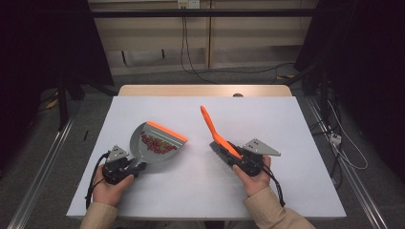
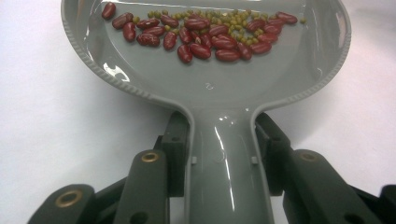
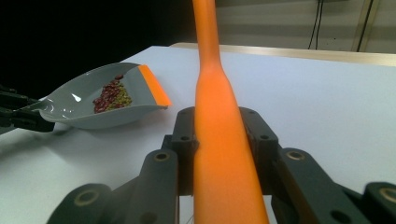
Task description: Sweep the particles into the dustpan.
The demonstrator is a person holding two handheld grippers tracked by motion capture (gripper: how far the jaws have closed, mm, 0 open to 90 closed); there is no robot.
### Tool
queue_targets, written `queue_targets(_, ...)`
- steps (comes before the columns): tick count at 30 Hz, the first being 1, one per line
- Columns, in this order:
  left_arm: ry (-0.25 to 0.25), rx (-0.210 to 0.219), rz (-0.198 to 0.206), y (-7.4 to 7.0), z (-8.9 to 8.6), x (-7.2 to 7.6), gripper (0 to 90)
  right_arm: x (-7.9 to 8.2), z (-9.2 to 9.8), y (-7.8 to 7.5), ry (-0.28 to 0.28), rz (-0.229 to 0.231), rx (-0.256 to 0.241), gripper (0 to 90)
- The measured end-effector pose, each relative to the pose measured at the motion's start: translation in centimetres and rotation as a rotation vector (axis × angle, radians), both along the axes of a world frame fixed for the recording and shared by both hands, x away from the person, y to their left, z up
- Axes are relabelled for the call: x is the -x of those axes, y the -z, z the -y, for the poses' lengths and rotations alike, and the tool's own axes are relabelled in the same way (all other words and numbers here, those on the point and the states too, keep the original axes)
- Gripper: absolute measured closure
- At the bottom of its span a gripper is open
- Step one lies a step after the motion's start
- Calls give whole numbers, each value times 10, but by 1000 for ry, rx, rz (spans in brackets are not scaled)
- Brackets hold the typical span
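Note:
A grey dustpan (image 1: 157, 143) with an orange lip lies on the white table, left of centre. Red beans and small green beans (image 2: 205, 32) are heaped inside it. My left gripper (image 1: 136, 167) is shut on the dustpan's handle (image 2: 229, 158), one jaw on each side. My right gripper (image 1: 237, 157) is shut on an orange hand brush (image 1: 213, 130), whose handle (image 3: 217, 130) points up and away while its dark bristles (image 1: 218, 149) sit low by the table. In the right gripper view the dustpan (image 3: 100, 100) lies to the left.
The white table top (image 1: 286, 124) spreads wide around both tools. A wooden edge (image 1: 205, 90) runs along its far side. Cables (image 1: 344, 148) trail on the floor to the right, and dark stands are at the left.

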State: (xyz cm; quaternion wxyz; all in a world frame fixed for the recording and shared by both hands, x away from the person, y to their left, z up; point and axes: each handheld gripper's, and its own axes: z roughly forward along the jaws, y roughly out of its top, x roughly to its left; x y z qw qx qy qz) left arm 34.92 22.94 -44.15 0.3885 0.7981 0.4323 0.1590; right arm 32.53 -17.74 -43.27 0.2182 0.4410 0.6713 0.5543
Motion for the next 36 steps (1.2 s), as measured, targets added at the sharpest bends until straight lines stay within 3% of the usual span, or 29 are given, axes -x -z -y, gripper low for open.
queue_targets(23, -174, -22, -23, 10, -6, -14, 633, 1, 2, 0, 2, -1, 0, 707)
queue_targets(27, -182, -18, -38, 10, -5, -14, 632, 1, 3, 0, 3, 0, 2, 707)
queue_targets(32, -185, -15, -18, 11, -3, -12, 623, 2, 6, -1, 11, 2, 2, 707)
queue_targets(36, -171, -7, -16, 9, -1, -7, 567, 2, 9, -1, 15, 2, 6, 706)
